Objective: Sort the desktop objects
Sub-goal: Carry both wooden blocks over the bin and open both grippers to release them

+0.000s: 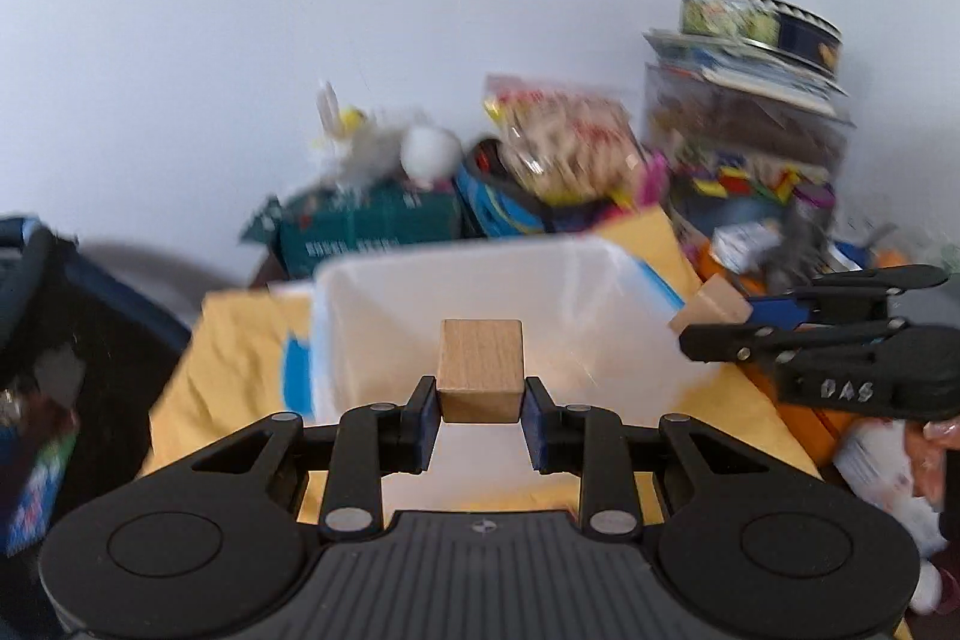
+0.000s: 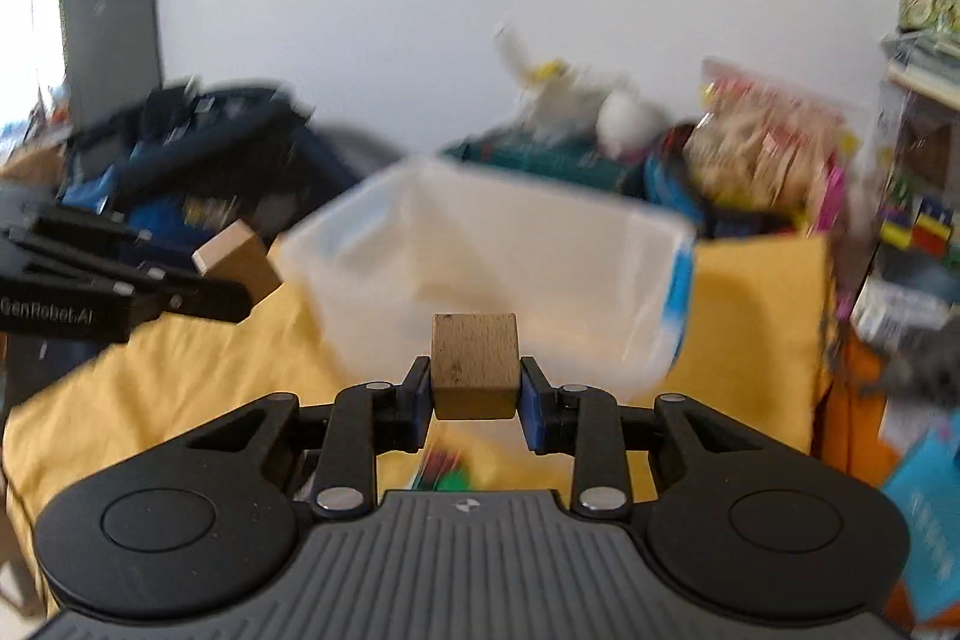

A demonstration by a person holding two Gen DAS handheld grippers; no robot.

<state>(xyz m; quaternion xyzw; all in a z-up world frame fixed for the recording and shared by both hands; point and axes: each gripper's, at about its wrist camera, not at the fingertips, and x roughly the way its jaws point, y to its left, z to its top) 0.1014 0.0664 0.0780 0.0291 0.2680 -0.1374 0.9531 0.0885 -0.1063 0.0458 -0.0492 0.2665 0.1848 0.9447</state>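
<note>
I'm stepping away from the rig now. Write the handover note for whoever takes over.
Left gripper: shut on a wooden cube, held above the yellow cloth in front of the white bin.
Right gripper: shut on a second cube, also in front of the bin.
Done: both cubes picked up. The bin's inside looks empty as far as the blur shows.
Left: drop both cubes into the bin. Small colourful pieces lie blurred on the cloth below the right gripper; sort those next.
</note>
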